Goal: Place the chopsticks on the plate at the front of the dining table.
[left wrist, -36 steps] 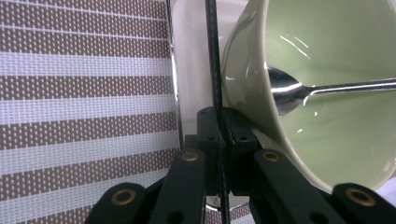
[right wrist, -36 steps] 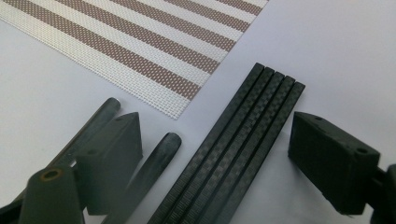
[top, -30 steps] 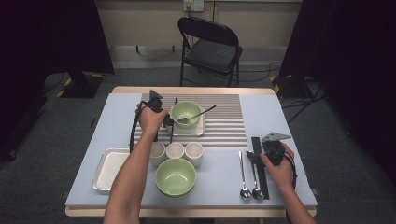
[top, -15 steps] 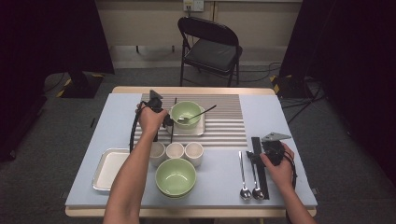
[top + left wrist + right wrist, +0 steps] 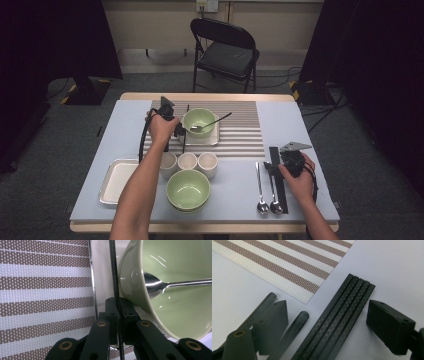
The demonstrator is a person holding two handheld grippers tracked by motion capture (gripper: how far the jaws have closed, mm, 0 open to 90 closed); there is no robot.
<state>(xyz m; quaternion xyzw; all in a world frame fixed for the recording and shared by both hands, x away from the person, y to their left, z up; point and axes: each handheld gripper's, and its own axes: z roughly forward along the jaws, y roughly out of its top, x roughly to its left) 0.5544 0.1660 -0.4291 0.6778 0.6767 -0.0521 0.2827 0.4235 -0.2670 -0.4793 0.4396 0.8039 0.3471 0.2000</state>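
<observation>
Hands unmoved since a second ago at a set table, every dish in its earlier place. Nearest the front edge, a large green bowl (image 5: 188, 189) sits beside an empty metal tray (image 5: 116, 175); to the right two spoons (image 5: 267, 187) lie just beside a bundle of black chopsticks (image 5: 278, 180), over which the right gripper (image 5: 291, 159) rests with jaws spread wide, straddling the bundle (image 5: 342, 320) without pressing it. Three small white cups (image 5: 188, 162) line up behind the bowl. Farther back, on the striped placemat (image 5: 240, 131), the left gripper (image 5: 119, 322) is clamped on a single black chopstick (image 5: 113, 272) just beside a smaller green bowl (image 5: 199, 121) holding a spoon (image 5: 160, 286). Bare tabletop (image 5: 292, 122) lies open right of the mat; a folding chair (image 5: 225, 47) stands beyond
</observation>
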